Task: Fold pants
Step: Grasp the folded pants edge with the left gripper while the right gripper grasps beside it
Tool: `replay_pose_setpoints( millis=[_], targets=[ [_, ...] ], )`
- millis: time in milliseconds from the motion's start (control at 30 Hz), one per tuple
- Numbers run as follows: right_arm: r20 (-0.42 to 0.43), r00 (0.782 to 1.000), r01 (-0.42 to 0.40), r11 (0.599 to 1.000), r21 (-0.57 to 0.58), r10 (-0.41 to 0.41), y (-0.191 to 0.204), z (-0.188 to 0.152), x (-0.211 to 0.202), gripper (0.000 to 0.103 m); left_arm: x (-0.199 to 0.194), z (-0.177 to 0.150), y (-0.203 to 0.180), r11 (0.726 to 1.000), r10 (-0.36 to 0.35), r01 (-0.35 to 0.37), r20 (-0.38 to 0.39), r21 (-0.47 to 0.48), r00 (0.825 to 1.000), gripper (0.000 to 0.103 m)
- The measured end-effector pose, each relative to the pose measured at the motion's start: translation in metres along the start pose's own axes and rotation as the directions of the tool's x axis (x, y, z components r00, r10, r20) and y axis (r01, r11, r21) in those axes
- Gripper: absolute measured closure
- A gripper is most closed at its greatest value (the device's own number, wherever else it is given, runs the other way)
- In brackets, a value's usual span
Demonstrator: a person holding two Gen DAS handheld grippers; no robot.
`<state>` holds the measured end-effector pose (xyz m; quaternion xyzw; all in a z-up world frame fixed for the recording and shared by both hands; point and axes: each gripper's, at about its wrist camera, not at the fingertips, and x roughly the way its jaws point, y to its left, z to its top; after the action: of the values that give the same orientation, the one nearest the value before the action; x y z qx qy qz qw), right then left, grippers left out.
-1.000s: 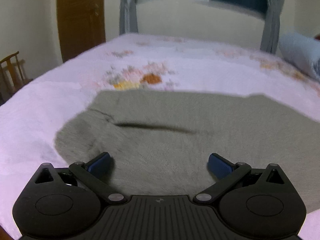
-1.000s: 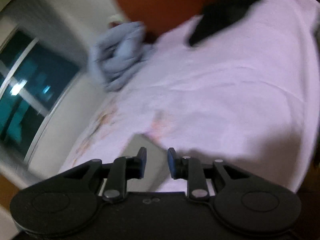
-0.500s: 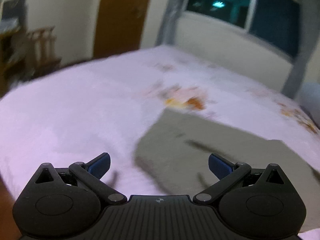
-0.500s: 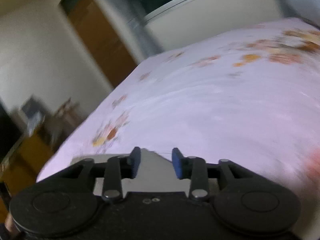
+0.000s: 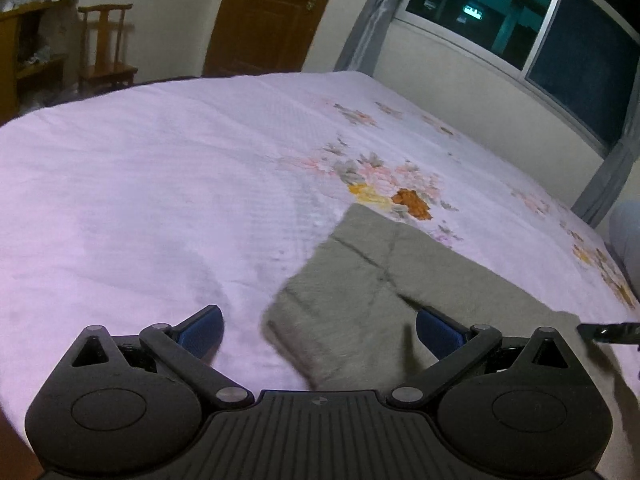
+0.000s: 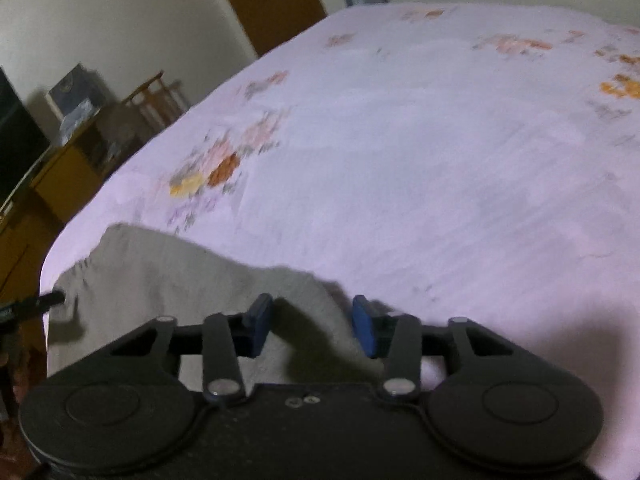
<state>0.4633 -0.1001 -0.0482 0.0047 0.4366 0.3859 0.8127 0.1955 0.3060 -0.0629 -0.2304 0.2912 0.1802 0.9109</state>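
Bed (image 5: pixel 160 184): claws (image 5: pixel 318 326) angled over pants (image 5: pixel 360 280)

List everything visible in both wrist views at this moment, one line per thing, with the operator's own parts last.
pants: one, grey, lying flat on the near part of the bed
bedspread: one, pale pink with flower print, covers the bed
door: one, brown wood, far wall
chair: one, wooden, beside the door
cabinet: one, yellow-brown wood, past the bed's edge
window: one, dark panes, far right
curtains: grey, at the window's sides
left tongs: one, black with blue pads, wide open over the pants' end, holding nothing
right tongs: one, black with blue pads, partly open over the pants' edge, holding nothing
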Motion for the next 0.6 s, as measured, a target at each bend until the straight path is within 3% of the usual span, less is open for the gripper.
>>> replay_pose_setpoints(
  millis=[33, 67, 133, 200, 267, 300, 333, 400, 433, 533, 600],
  targets=[
    [-0.007, 1.0, 0.001, 1.0, -0.012, -0.001, 0.002, 0.0, 0.002, 0.091, 0.004, 0.0, -0.003, 1.0, 0.002, -0.002, -0.017, 0.0, 1.0, 0.045],
    [-0.006, 1.0, -0.002, 1.0, -0.027, 0.001, 0.005, 0.0, 0.002, 0.103, 0.009, 0.0, -0.005, 1.0, 0.01, -0.01, -0.036, 0.0, 0.999, 0.045],
    [0.0, 0.999, 0.039, 0.994, -0.104, -0.039, 0.017, 0.002, 0.001, 0.103, 0.009, 0.002, -0.005, 1.0, -0.001, 0.001, -0.022, 0.0, 1.0, 0.062],
    [0.027, 0.996, 0.091, 0.982, -0.165, -0.087, 0.028, 0.004, -0.003, 0.103, 0.004, 0.005, -0.007, 1.0, -0.012, 0.012, 0.006, 0.015, 1.0, 0.062],
    [0.043, 0.989, 0.146, 0.97, -0.193, -0.14, 0.031, 0.001, 0.0, 0.103, 0.01, 0.001, -0.012, 0.997, 0.03, -0.029, -0.015, 0.07, 0.999, 0.062],
    [0.003, 0.987, 0.158, 0.972, -0.173, -0.16, 0.026, -0.004, 0.013, 0.103, 0.013, -0.002, -0.011, 0.997, 0.039, -0.037, -0.027, 0.074, 0.999, 0.061],
    [-0.014, 0.988, 0.153, 0.98, -0.131, -0.156, 0.019, -0.009, 0.023, 0.103, 0.016, -0.004, -0.008, 0.996, 0.046, -0.044, -0.027, 0.073, 0.999, 0.052],
    [0.027, 0.987, 0.162, 0.985, -0.066, -0.161, 0.014, -0.012, 0.02, 0.103, 0.017, -0.001, 0.003, 0.999, 0.041, -0.041, -0.042, 0.007, 0.998, 0.042],
    [0.042, 0.986, 0.162, 0.986, -0.034, -0.161, 0.012, -0.012, 0.015, 0.096, 0.015, 0.001, 0.009, 0.999, 0.024, -0.026, -0.042, -0.029, 0.999, 0.032],
    [0.179, 0.966, 0.171, 0.981, 0.096, -0.186, 0.003, -0.021, -0.042, 0.088, -0.006, 0.0, 0.013, 0.996, 0.085, -0.085, 0.018, -0.03, 0.996, 0.005],
    [0.284, 0.945, 0.097, 0.968, 0.232, -0.163, -0.015, -0.045, -0.104, 0.087, -0.021, -0.005, 0.007, 0.993, 0.116, -0.117, 0.068, 0.003, 0.991, 0.002]
  ],
)
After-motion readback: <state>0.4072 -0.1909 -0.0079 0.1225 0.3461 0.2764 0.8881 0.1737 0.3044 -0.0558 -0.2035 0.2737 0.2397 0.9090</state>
